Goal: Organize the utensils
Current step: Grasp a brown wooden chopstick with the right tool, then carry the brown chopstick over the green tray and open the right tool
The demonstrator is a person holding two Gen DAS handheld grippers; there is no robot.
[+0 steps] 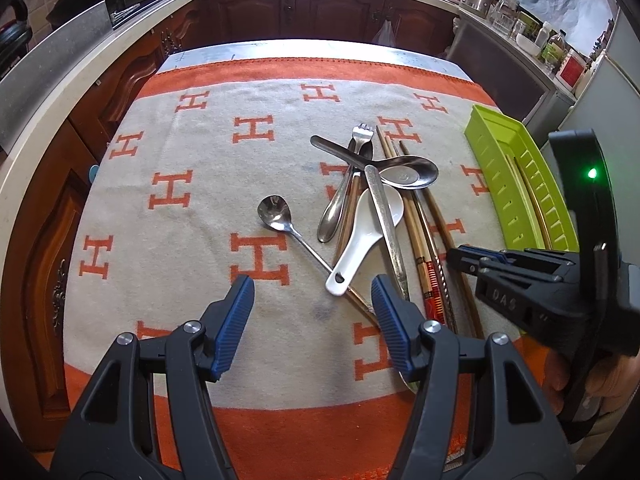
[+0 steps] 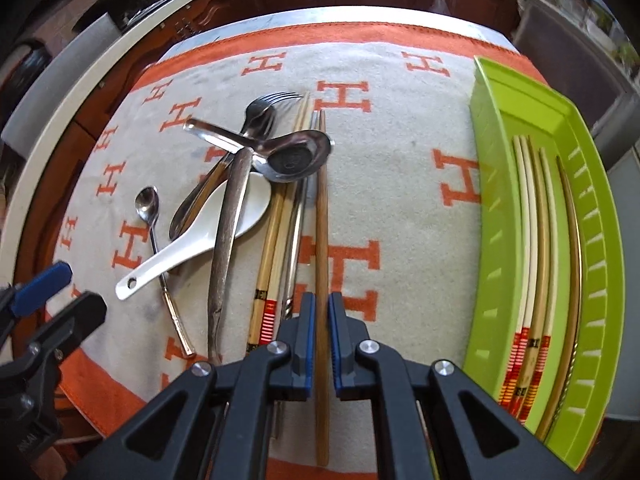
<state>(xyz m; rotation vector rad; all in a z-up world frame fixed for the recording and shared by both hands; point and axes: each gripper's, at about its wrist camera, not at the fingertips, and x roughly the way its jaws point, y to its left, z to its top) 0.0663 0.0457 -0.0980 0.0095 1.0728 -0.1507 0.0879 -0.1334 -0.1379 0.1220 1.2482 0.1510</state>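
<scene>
Now right tongs [image 2: 319,332] pinch brown chopstick [image 2: 321,216] (left tongs [image 1: 313,312] agape).

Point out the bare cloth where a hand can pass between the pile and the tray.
Free: the cloth strip between the brown chopstick and green tray, and left of the small spoon. Crowded: the utensil pile around the white spoon.
</scene>
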